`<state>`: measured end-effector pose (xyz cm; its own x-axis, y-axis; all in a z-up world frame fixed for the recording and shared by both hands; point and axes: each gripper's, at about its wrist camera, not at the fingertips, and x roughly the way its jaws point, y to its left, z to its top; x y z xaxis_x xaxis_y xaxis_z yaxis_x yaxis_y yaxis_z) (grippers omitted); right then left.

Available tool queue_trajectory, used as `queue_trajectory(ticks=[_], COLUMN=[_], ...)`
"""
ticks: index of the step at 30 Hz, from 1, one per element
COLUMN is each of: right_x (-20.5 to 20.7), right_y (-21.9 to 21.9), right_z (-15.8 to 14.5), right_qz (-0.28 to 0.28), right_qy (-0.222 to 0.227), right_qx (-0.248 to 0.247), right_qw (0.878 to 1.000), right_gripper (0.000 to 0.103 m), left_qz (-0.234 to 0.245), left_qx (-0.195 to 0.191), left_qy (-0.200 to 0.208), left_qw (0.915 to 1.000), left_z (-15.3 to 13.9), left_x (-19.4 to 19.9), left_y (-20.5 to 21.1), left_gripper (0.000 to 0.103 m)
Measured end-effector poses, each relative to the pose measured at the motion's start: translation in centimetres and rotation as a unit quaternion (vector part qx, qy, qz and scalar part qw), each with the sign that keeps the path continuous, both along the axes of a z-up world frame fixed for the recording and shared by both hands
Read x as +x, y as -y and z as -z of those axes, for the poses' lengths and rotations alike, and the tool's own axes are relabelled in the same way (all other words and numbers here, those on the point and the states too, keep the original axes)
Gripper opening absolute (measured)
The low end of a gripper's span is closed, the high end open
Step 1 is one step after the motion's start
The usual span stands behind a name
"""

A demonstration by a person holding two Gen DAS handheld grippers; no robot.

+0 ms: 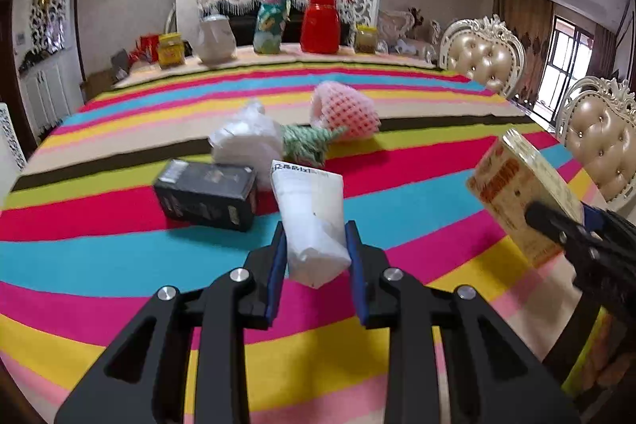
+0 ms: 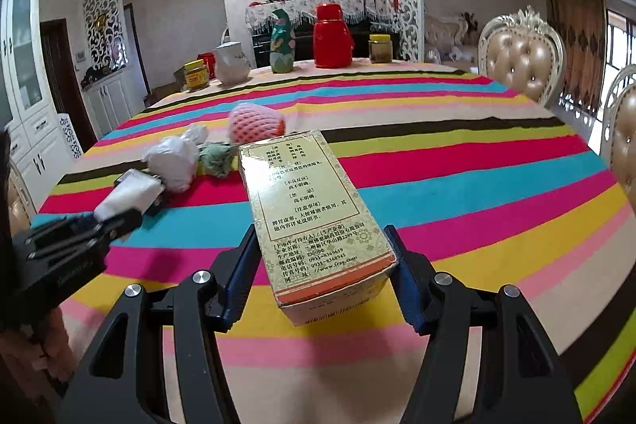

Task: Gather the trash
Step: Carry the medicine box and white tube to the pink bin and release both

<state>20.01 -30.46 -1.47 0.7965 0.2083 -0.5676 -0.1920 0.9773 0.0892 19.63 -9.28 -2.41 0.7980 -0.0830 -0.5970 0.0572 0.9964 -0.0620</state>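
Your left gripper (image 1: 314,245) has its jaws clamped on a white crumpled packet (image 1: 312,221), held above the striped table (image 1: 119,261); the blue pads press both its sides. Your right gripper (image 2: 320,265) has its jaws clamped on a yellow medicine box (image 2: 314,209), also lifted off the cloth. Taking the black box (image 1: 206,195) as landmark: the left wrist view shows it lying flat on the table just left of the held packet, with a white plastic bag (image 1: 246,138) just behind it, a green knitted scrap (image 1: 310,144) to the right of that bag, and a pink foam fruit net (image 1: 344,110) farther behind and to the right. The right wrist view hides nearly all of the black box behind the left gripper and its packet; only a dark edge shows. That view alone gives the printed text panel of the medicine box; the left wrist view shows instead its orange-lettered face, at the right edge well apart from the black box. Both views show a red flask (image 2: 332,36) and a white jug (image 2: 232,62) at the far table edge.
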Motion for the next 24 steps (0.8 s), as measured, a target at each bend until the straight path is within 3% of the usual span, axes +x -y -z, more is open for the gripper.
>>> queue_trajectory(ticks=[4,15,24], right_x=[-2.2,-8.0,-10.4], right_y=[-1.1,0.4,2.7], right_z=[-0.6,-0.7,-0.5], right_qz=[0.006,0.043,0.072], right_qy=[0.003,0.015,0.021], right_qx=[-0.015,0.029,0.029], right_qw=[1.0,0.999,0.997], right_gripper=[0.06,0.061,0.061], left_qz=[0.002,0.034,0.078], left_qx=[-0.007,0.012,0.014], left_qy=[0.011,0.036,0.039], left_qw=[0.9999,0.9987,0.9961], left_z=[-0.8,-1.0,-0.9], left_x=[-0.4,-2.1,-3.2], left_y=[-0.4,1.2,3.0], left_gripper=[0.028,0.028,0.028])
